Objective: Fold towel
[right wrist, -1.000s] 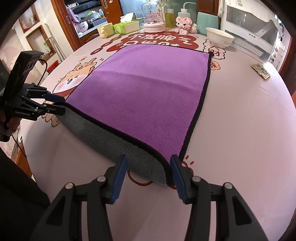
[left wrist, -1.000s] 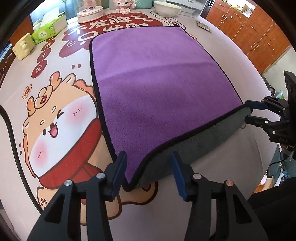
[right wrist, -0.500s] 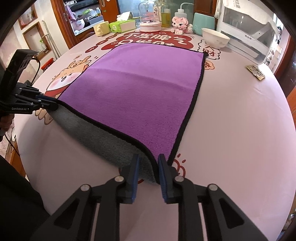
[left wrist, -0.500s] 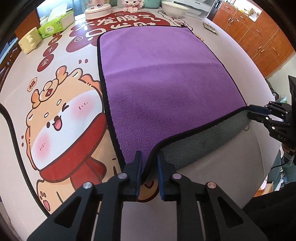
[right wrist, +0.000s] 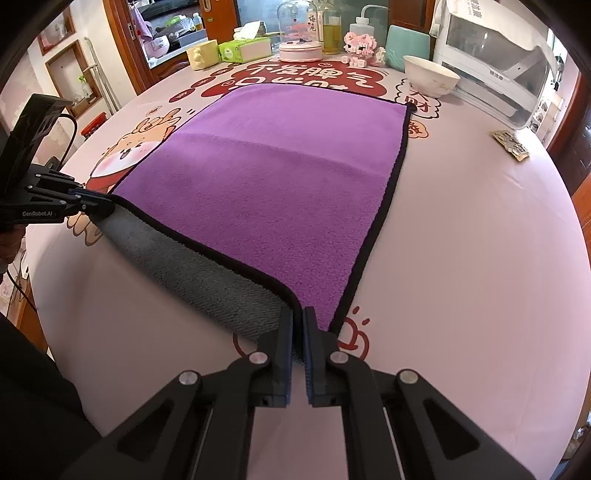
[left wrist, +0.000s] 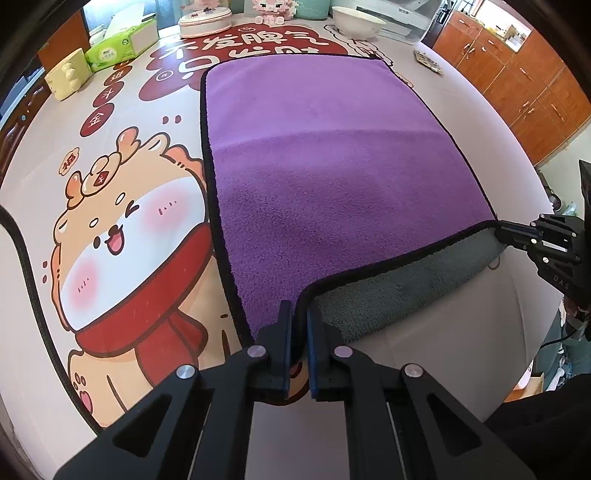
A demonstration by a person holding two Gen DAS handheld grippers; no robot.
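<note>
A purple towel (left wrist: 332, 166) with black trim and a grey underside lies spread on the table; it also shows in the right wrist view (right wrist: 280, 177). My left gripper (left wrist: 299, 317) is shut on the towel's near left corner. My right gripper (right wrist: 299, 317) is shut on the near right corner. The near edge is lifted between them, so the grey underside (left wrist: 399, 280) shows. Each gripper shows in the other's view, the right gripper at the far right (left wrist: 517, 232) and the left gripper at the far left (right wrist: 92, 205).
The table has a pink cartoon tablecloth (left wrist: 110, 236). At the far edge stand a tissue box (left wrist: 122, 44), a yellow mug (left wrist: 68, 79), a white bowl (right wrist: 430, 75), a glass dome (right wrist: 299, 33) and a white appliance (right wrist: 495, 62). A small packet (right wrist: 511, 146) lies at right.
Both grippers went from open around the towel's near corners to shut on them. The near edge has lifted and moved slightly forward over the table.
</note>
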